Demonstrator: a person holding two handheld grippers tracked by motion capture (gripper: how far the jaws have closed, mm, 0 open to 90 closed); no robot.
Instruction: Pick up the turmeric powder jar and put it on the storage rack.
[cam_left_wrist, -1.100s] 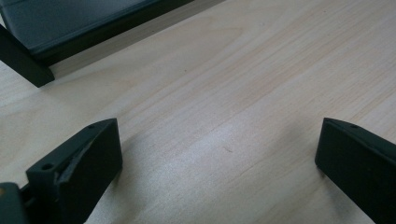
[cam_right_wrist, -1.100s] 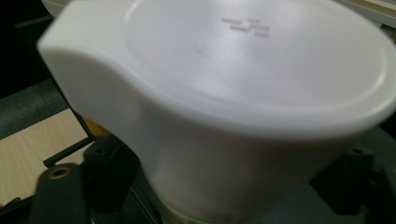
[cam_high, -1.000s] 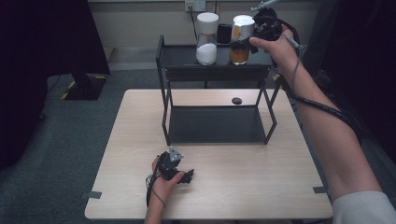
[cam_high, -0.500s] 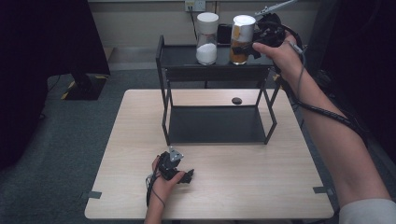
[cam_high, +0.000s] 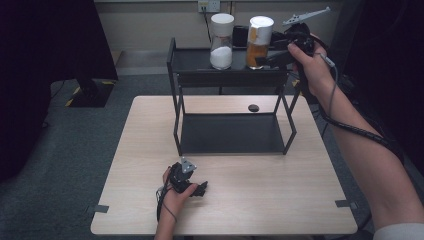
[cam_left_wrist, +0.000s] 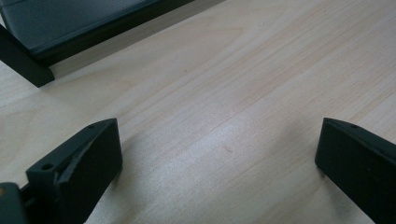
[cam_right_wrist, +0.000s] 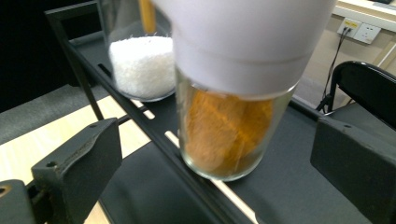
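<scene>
Right gripper (cam_right_wrist: 219, 154) jaws, just opened wide, flank the glass amber-filled jar (cam_right_wrist: 229, 135) near the shelf (cam_high: 195, 60) edge; left gripper (cam_left_wrist: 217, 154) gapes over bare wood.

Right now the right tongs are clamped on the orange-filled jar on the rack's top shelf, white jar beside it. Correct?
Not clamped. The right tongs stand open around the orange-filled jar, pads clear of the glass, as the right gripper view shows. The jar is on the rack's top shelf, white jar beside it.

Grey carpet (cam_high: 75, 150) covers the floor around the pale wooden worktop (cam_high: 260, 200). A beige wall (cam_high: 150, 20) behind carries a white socket (cam_high: 209, 5). A black chair (cam_right_wrist: 362, 81) stands nearby.
</scene>
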